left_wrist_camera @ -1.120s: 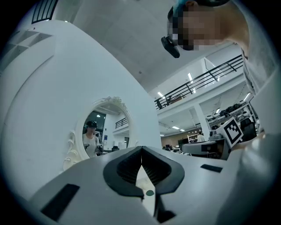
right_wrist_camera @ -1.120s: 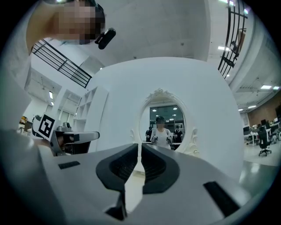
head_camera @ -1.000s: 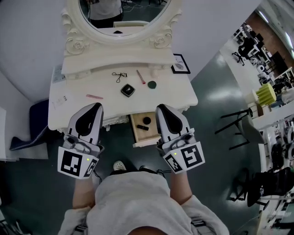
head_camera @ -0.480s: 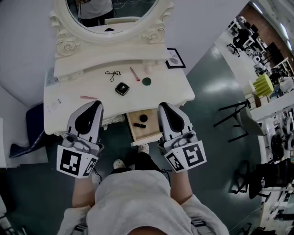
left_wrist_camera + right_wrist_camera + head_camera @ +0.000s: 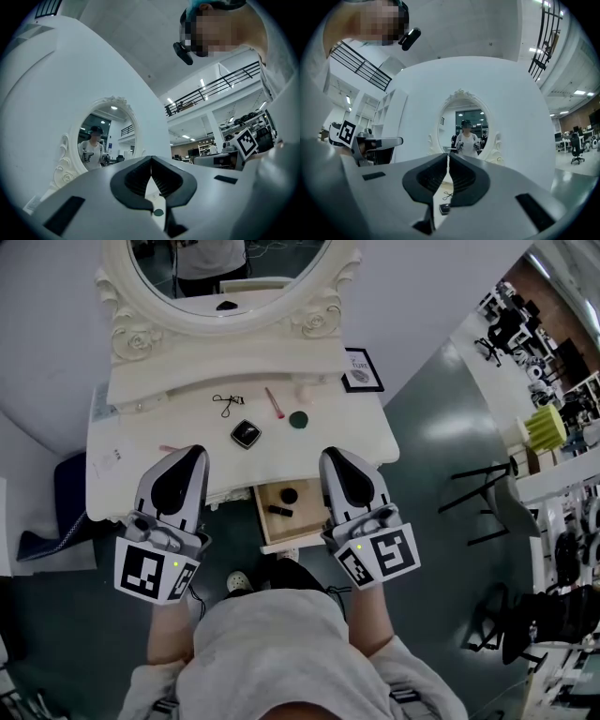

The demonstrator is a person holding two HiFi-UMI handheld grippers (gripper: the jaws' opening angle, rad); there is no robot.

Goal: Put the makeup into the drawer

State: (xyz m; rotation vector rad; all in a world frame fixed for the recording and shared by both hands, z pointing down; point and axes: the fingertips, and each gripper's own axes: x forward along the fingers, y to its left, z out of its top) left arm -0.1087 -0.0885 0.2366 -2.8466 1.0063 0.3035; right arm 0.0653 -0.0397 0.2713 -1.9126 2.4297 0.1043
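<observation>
Grey-green floor point(image 5: 441, 456), white dressing table point(image 5: 364, 432) against a pale wall; the head view looks steeply down.

Nearest: left gripper point(image 5: 192, 456) and right gripper point(image 5: 335, 458), side by side at the table's front edge, both pointing to 12 o'clock. The left gripper's jaws meet tip to tip with nothing between them. The right gripper reads the same: pads together, empty.

Between the grippers the drawer point(image 5: 261, 514) stands pulled out. Inside it are a round black pot point(image 5: 290, 494) and, at its 7 o'clock, a short dark tube point(image 5: 278, 510), the two apart. The right gripper's tip overlaps the drawer's right edge in the head view — contact not resolvable.

Tabletop, beyond the drawer:
- black square compact point(image 5: 246, 435) at 11 o'clock from the drawer
- dark green round piece point(image 5: 298, 419) at 2 o'clock from the compact
- pink stick point(image 5: 274, 402) at 11 o'clock from the green piece
- eyelash curler point(image 5: 226, 403) at 9 o'clock from the stick
- pink sliver point(image 5: 168, 448) at 9 o'clock from the left gripper's tip — possibly another stick, mostly covered

A small framed picture point(image 5: 357, 370) stands near the far right corner, at 1 o'clock from the green piece.

Farthest: oval mirror point(image 5: 216, 324) in a carved frame, at 12 o'clock.
</observation>
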